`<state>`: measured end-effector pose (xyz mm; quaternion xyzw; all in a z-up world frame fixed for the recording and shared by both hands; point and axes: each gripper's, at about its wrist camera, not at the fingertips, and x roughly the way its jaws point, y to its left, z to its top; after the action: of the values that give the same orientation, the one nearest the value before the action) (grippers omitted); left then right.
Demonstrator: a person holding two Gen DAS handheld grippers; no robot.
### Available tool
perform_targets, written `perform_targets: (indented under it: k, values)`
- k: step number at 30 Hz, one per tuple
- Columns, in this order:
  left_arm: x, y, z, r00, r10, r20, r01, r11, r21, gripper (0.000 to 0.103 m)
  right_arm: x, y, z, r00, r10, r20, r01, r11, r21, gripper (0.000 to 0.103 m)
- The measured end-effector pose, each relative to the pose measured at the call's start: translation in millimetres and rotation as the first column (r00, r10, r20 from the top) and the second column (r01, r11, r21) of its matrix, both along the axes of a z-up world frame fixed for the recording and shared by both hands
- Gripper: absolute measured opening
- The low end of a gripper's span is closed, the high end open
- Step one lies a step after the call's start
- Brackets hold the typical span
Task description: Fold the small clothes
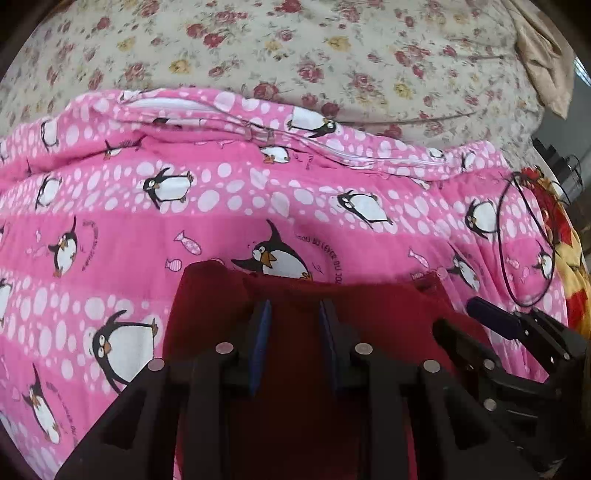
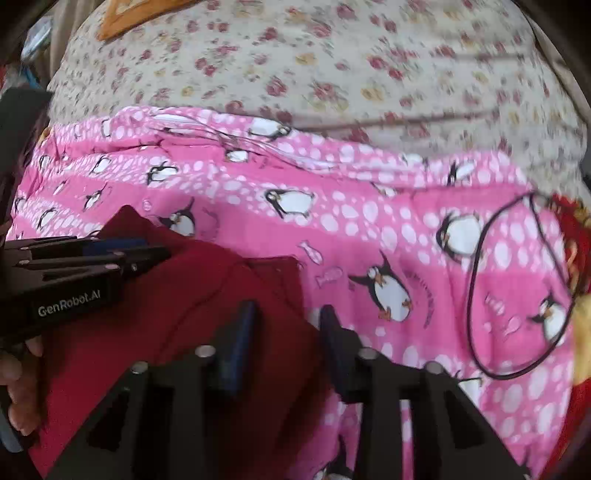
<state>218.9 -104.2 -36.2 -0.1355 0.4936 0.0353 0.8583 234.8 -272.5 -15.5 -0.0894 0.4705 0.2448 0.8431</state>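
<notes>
A dark red garment (image 1: 369, 314) lies flat on a pink penguin-print blanket (image 1: 221, 221). In the left wrist view my left gripper (image 1: 293, 306) points down over the garment's far edge. Its blue pads (image 1: 260, 343) stand apart, with red cloth showing in the gap and nothing pinched. My right gripper (image 1: 454, 315) comes in at the garment's right corner. In the right wrist view the right gripper (image 2: 288, 314) is open. One pad is over the red garment (image 2: 147, 332) and the other finger over the pink blanket (image 2: 332, 229). The left gripper (image 2: 147, 251) sits side-on at the left, held by a hand (image 2: 18, 387).
A floral bedsheet (image 1: 295, 55) stretches beyond the blanket. A thin black cord loop (image 1: 502, 236) lies on the blanket to the right, beside a red and yellow blanket (image 1: 565, 240). Beige cloth (image 1: 543, 55) hangs at the far right. An orange item (image 2: 129, 14) rests far back.
</notes>
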Motion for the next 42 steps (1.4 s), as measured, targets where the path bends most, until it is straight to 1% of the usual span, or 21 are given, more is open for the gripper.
perform_targets:
  k: [4, 7, 9, 11, 13, 15, 18, 20, 21, 23, 25, 26, 27, 28, 30, 31, 33, 35, 37, 39, 42]
  values:
    - [-3, 2, 6, 1.0, 0.01, 0.012, -0.01, 1.0, -0.018, 0.005, 1, -15, 5, 0.999, -0.026, -0.02, 0.028, 0.994, 0.103, 0.052]
    - [-18, 12, 19, 0.999, 0.002, 0.042, 0.001, 0.998, -0.069, 0.006, -6, -30, 24, 0.997, -0.068, 0.038, 0.061, 0.985, 0.162, 0.052]
    - [-35, 17, 31, 0.997, 0.01, 0.078, -0.007, 0.999, -0.044, 0.006, -15, -44, 40, 0.992, -0.105, 0.077, 0.085, 0.971, 0.223, 0.052]
    - [-56, 15, 44, 0.993, -0.022, 0.12, 0.024, 0.999, -0.02, 0.006, -27, -54, 56, 0.991, -0.08, 0.103, 0.046, 0.956, 0.291, 0.052]
    - [-84, 5, 53, 0.981, -0.099, 0.168, 0.103, 0.994, -0.019, 0.006, -58, -52, 76, 0.986, 0.062, 0.154, -0.108, 0.944, 0.311, 0.052]
    - [-109, -6, 55, 0.964, -0.168, 0.205, 0.172, 0.985, -0.004, 0.006, -101, -37, 84, 0.94, 0.243, 0.238, -0.295, 0.932, 0.212, 0.052]
    - [-122, -25, 33, 0.955, -0.254, 0.151, 0.245, 0.967, 0.075, 0.006, -137, -16, 61, 0.876, 0.442, 0.195, -0.462, 0.884, 0.072, 0.05]
    - [-125, -30, 29, 0.943, -0.285, 0.17, 0.269, 0.957, 0.112, 0.008, -132, -6, 24, 0.903, 0.424, 0.07, -0.419, 0.905, -0.069, 0.05]
    - [-125, -31, 33, 0.945, -0.283, 0.167, 0.265, 0.957, 0.119, 0.008, -130, -8, 20, 0.91, 0.409, 0.066, -0.406, 0.912, -0.057, 0.05]
    - [-127, -24, 45, 0.94, -0.278, 0.2, 0.271, 0.961, 0.059, 0.008, -131, -20, 35, 0.926, 0.367, 0.085, -0.37, 0.929, 0.022, 0.05]
    - [-131, -11, 55, 0.922, -0.28, 0.266, 0.286, 0.958, 0.017, 0.014, -133, -39, 54, 0.948, 0.281, 0.15, -0.298, 0.949, 0.107, 0.054]
    - [-132, -4, 58, 0.914, -0.282, 0.291, 0.289, 0.957, 0.02, 0.018, -134, -48, 58, 0.957, 0.236, 0.168, -0.261, 0.954, 0.148, 0.065]
    - [-131, 3, 57, 0.909, -0.283, 0.304, 0.289, 0.957, 0.028, 0.031, -134, -58, 61, 0.966, 0.189, 0.177, -0.222, 0.956, 0.194, 0.078]
    - [-132, 11, 54, 0.904, -0.286, 0.317, 0.29, 0.956, 0.038, 0.044, -133, -68, 60, 0.976, 0.135, 0.171, -0.176, 0.952, 0.252, 0.082]
    - [-134, 29, 41, 0.902, -0.273, 0.334, 0.282, 0.959, 0.022, 0.047, -126, -78, 49, 0.99, 0.082, 0.115, -0.115, 0.938, 0.326, 0.086]
    - [-135, 39, 31, 0.91, -0.246, 0.333, 0.266, 0.964, -0.015, 0.047, -119, -82, 40, 0.995, 0.06, 0.074, -0.082, 0.93, 0.357, 0.086]
    - [-128, 53, 14, 0.95, -0.164, 0.265, 0.203, 0.97, -0.13, 0.047, -105, -82, 21, 0.999, 0.032, -0.018, -0.021, 0.904, 0.426, 0.086]
    - [-126, 56, 8, 0.952, -0.161, 0.26, 0.224, 0.945, -0.238, 0.047, -91, -81, -3, 0.994, 0.002, -0.114, 0.053, 0.872, 0.486, 0.086]
    - [-125, 52, 9, 0.949, -0.178, 0.262, 0.242, 0.941, -0.238, 0.047, -82, -79, -18, 0.987, -0.013, -0.163, 0.1, 0.838, 0.536, 0.086]
    - [-126, 43, 6, 0.943, -0.215, 0.254, 0.276, 0.932, -0.236, 0.047, -77, -75, -22, 0.986, -0.01, -0.165, 0.099, 0.833, 0.544, 0.086]
    - [-124, 40, -3, 0.949, -0.211, 0.233, 0.27, 0.926, -0.262, 0.056, -70, -75, -28, 0.981, -0.001, -0.192, 0.114, 0.808, 0.578, 0.087]
